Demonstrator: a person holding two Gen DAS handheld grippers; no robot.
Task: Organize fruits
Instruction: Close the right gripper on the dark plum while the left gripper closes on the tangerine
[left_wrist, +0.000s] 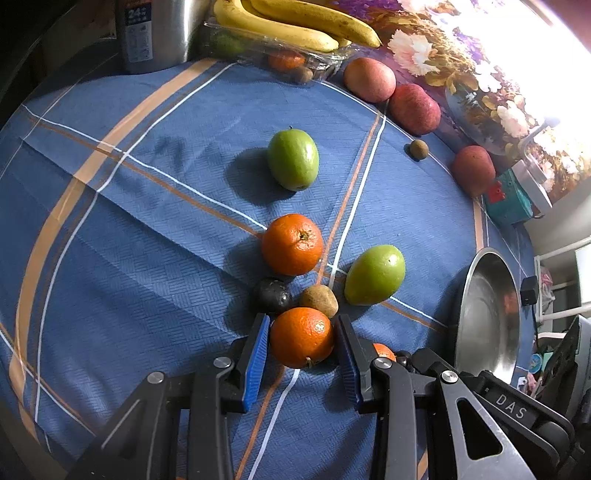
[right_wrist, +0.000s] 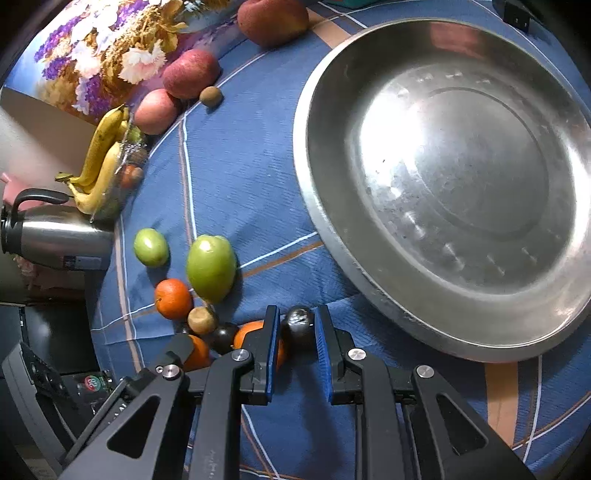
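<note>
Round glossy orange (left_wrist: 301, 338), blue ribbed pads (left_wrist: 255, 363)

I see a blue cloth (left_wrist: 155, 229) crossed by white and tan-orange stripes. On it lie bright orange mandarins (left_wrist: 292, 244), green oval fruits (left_wrist: 293, 159), a brown kiwi (left_wrist: 318, 300) and a near-black fruit (right_wrist: 300, 325). Bananas (left_wrist: 291, 22) are yellow, the apples (left_wrist: 414, 108) red, the plate (right_wrist: 461, 122) silver, my finger pads (left_wrist: 255, 363) blue.

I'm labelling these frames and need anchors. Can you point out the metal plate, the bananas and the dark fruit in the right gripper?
metal plate (right_wrist: 458, 177), right wrist view, bare inner surface.
bananas (left_wrist: 295, 26), left wrist view, middle of the bunch.
dark fruit (right_wrist: 297, 325), right wrist view, its shiny top between the pads.
</note>
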